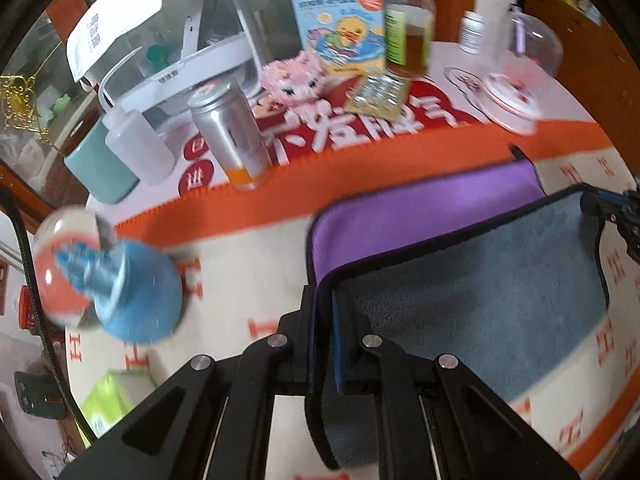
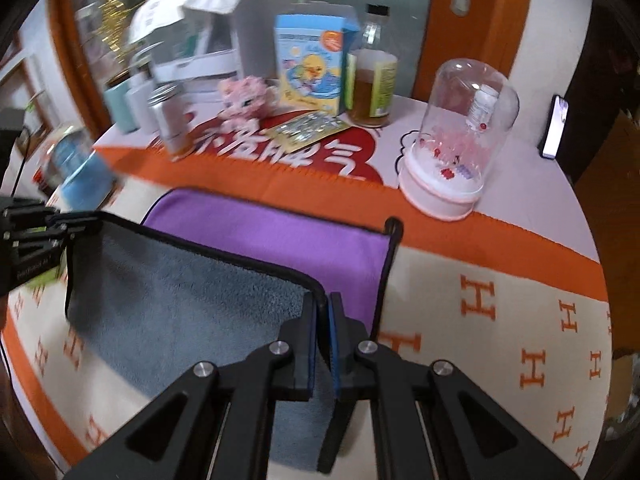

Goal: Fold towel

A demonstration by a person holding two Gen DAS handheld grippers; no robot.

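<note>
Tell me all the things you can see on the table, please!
towel: one, purple one side, grey the other, black edging, near edge lifted.
tablecloth: one, cream and orange.
duck box: one, blue, at the back.
amber bottle: one, right of the box.
pink toy: one, before the box.
silver can: one, back left.
clear dome: one, white base, right side.
foil packet: one, yellow, before the box.
left gripper: black, shut on a towel corner.
right gripper: black, shut on another corner.
</note>
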